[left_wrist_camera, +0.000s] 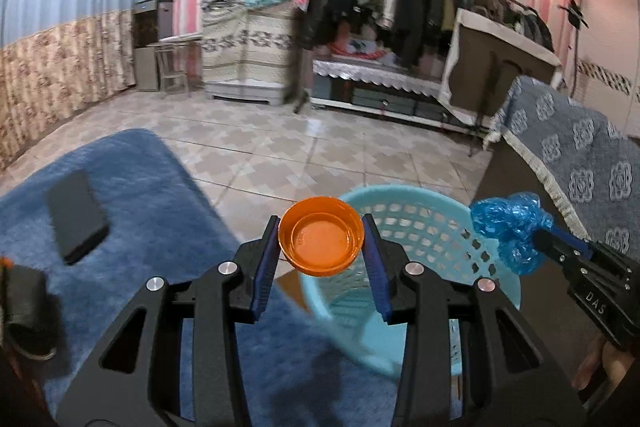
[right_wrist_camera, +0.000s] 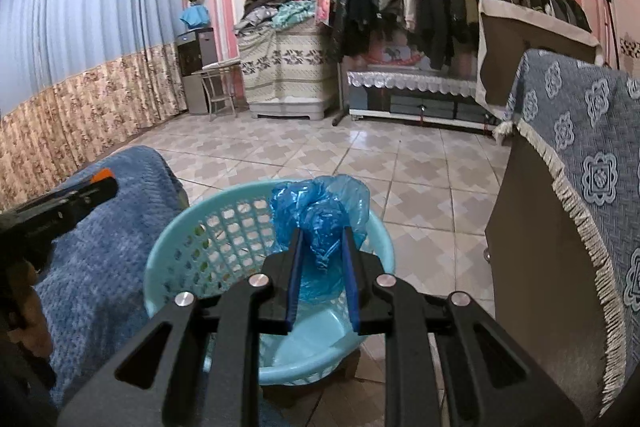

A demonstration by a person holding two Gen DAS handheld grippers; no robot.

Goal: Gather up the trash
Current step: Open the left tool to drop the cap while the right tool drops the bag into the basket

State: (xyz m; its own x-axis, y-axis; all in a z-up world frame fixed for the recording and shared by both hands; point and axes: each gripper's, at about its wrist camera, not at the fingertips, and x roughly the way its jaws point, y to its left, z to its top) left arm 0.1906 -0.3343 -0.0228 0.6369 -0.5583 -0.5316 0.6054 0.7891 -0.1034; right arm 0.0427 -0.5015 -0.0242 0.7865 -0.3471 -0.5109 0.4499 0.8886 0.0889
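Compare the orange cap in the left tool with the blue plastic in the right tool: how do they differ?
The round orange plastic cap is rigid and shallow, its hollow facing the camera; the crumpled blue plastic film is soft, shapeless and translucent. The cap fits between the left tool pads; the film bulges past the right tool. Both are pinched above the pale blue perforated plastic basket.

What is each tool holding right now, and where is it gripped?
Left tool pinches the round orange plastic lid across its rim. Right tool clamps the crumpled blue plastic bag around its bunched middle.
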